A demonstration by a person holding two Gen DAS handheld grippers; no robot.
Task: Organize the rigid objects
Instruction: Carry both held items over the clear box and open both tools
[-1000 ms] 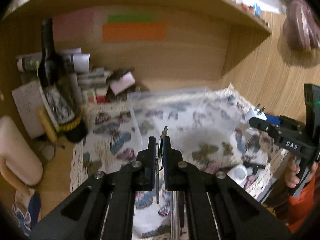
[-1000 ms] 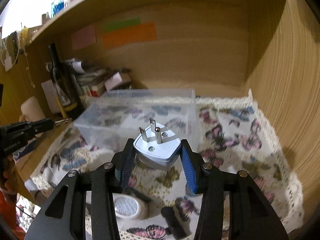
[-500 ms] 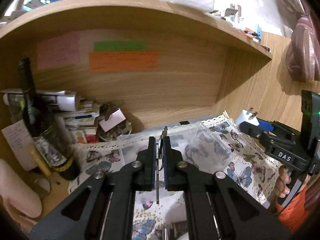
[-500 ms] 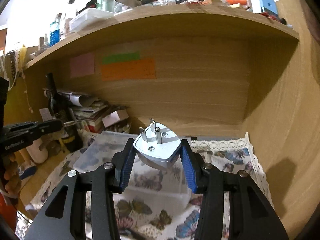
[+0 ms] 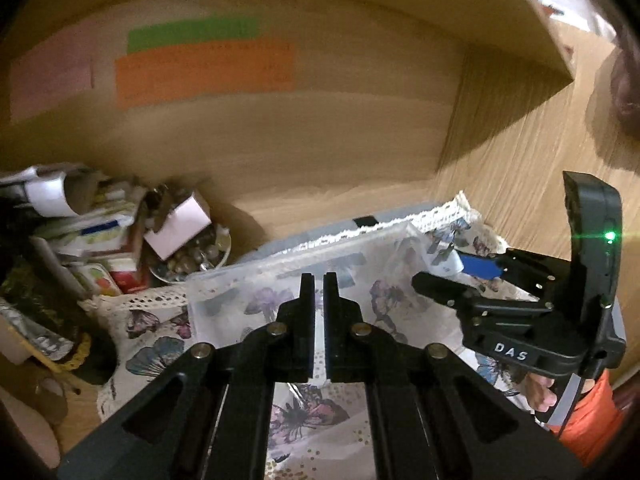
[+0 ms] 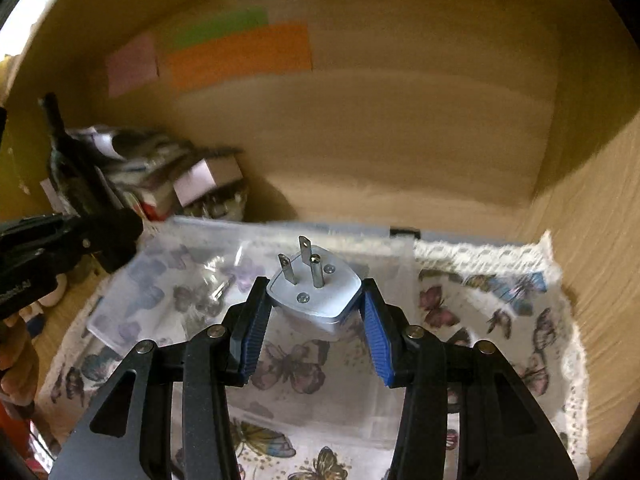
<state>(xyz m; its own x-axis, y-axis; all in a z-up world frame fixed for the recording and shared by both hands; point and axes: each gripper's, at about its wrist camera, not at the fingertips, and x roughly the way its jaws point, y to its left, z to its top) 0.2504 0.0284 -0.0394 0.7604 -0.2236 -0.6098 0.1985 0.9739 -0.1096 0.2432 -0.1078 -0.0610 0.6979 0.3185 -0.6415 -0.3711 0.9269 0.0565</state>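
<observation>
The right gripper [image 6: 316,320] is clamped on the plug adapter [image 6: 316,300]. Its two blue ribbed pads [image 6: 254,340] press the left and right flanks of the white body, and the three metal pins [image 6: 306,266] point forward and a little up, free of the pads. The adapter hangs in the air over the near edge of the clear plastic box [image 6: 168,280], not yet inside it.

I judge the adapter to be light, hard and stiff, so it will not bend under the grip. Its shell looks smooth and its sides taper, so it could slide out forward if the squeeze is weak; the ribbed pads help here. The flat flanks are the good place to hold it. The pins are thin and should not be pressed or knocked on the box wall.

The left gripper [image 5: 319,300] has its jaws nearly together, with only a narrow slit between them, and I see nothing held in it. It hovers above the same clear plastic box [image 5: 248,292], on the side near the camera.

Inside the box, a small metal piece [image 6: 220,290] seems to lie on the bottom; it is too blurred to name. The box stands on a butterfly cloth [image 6: 500,312]. Left of the box are a dark bottle [image 6: 70,168] and a pile of papers [image 5: 80,216].
</observation>
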